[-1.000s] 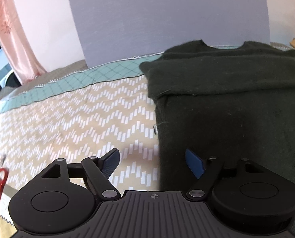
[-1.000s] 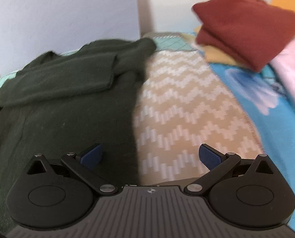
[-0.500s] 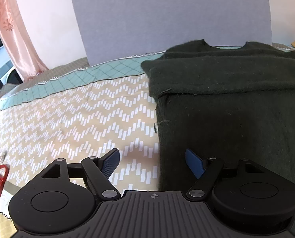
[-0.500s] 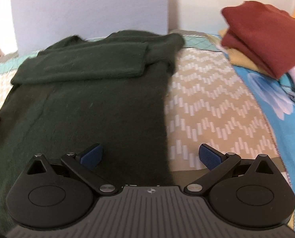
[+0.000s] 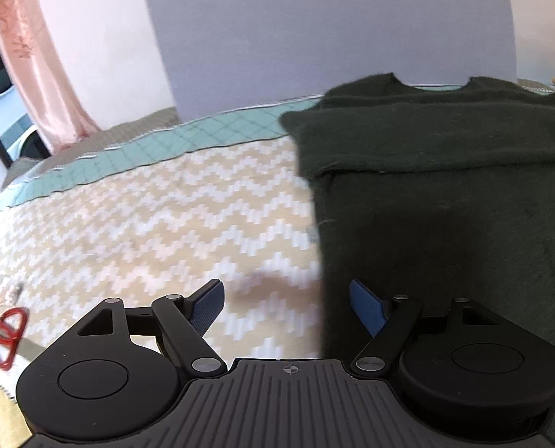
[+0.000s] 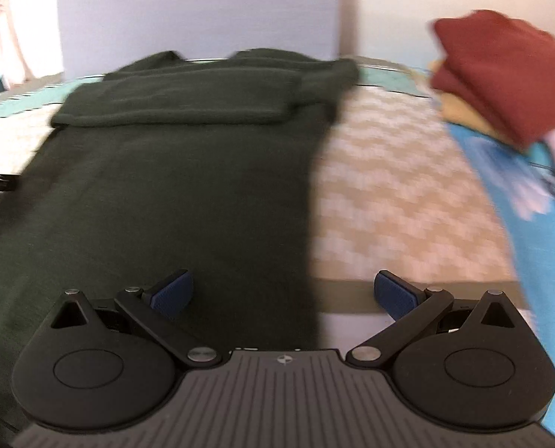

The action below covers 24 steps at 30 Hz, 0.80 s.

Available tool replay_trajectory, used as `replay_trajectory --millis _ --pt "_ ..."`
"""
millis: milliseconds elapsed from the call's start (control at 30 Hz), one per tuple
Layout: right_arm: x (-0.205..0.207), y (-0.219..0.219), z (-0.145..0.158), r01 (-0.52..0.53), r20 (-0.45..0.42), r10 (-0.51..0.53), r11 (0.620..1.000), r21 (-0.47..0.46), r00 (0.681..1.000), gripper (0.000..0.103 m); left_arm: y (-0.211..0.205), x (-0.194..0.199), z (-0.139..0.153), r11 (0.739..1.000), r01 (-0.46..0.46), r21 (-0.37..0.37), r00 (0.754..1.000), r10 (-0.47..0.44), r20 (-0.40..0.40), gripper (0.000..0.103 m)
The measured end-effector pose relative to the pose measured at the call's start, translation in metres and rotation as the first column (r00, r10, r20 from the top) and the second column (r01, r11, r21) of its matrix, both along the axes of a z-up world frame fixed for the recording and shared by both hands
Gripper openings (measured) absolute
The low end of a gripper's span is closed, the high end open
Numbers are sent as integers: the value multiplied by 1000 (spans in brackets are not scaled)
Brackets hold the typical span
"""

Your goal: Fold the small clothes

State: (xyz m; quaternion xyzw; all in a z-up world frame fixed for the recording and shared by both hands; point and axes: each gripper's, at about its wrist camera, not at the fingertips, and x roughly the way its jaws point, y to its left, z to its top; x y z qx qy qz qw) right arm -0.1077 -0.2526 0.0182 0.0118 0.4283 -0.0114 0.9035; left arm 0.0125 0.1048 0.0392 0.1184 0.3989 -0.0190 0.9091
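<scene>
Both claws, left claw [image 5: 287, 304] and right claw [image 6: 283, 293], agape, low over dark sweater [image 6: 173, 186] edges.

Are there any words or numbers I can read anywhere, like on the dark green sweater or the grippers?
No words or numbers can be read in either view.
Dark green sweater: plain, no label showing.
Left gripper and right gripper: only a small crosshair mark on each body, no letters.
Red folded cloth: plain and blurred.
</scene>
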Motion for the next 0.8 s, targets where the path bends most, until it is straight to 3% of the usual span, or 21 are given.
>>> replay_trajectory --millis 167,267,333,367,433,500,600,667,733,800 --pt "-33 -30 17 31 20 -29 993 -114 999 103 37 -19 6 999 -42 -26 999 42 -3 103" --pt "-57 -44 28 -35 13 38 981 -191 999 103 59 -34 12 997 -36 -65 999 35 -20 103" --pt "-73 -53 38 -136 5 137 987 -82 991 103 70 -42 16 990 -9 -142 998 0 -63 103" --pt "-80 -62 44 -196 5 196 979 50 981 103 77 -46 18 979 13 -205 994 -35 -105 103" --pt "-89 -76 47 -263 11 273 918 298 962 103 89 -55 20 928 55 -367 970 -137 -201 103" --pt "-91 -80 43 -285 9 310 860 424 951 103 94 -64 20 872 87 -481 939 -233 -252 103" --pt "-90 -82 30 -250 -27 295 850 465 955 103 96 -77 17 809 110 -577 895 -333 -296 103" --pt "-87 -87 19 -213 -65 279 844 492 958 103 100 -82 11 788 97 -608 874 -360 -327 103" --pt "-89 -89 11 -180 -98 265 841 510 959 103 106 -88 5 774 84 -627 864 -371 -342 103" --pt "-93 -94 8 -180 -105 275 830 528 956 103 114 -94 4 745 67 -664 860 -380 -340 103"
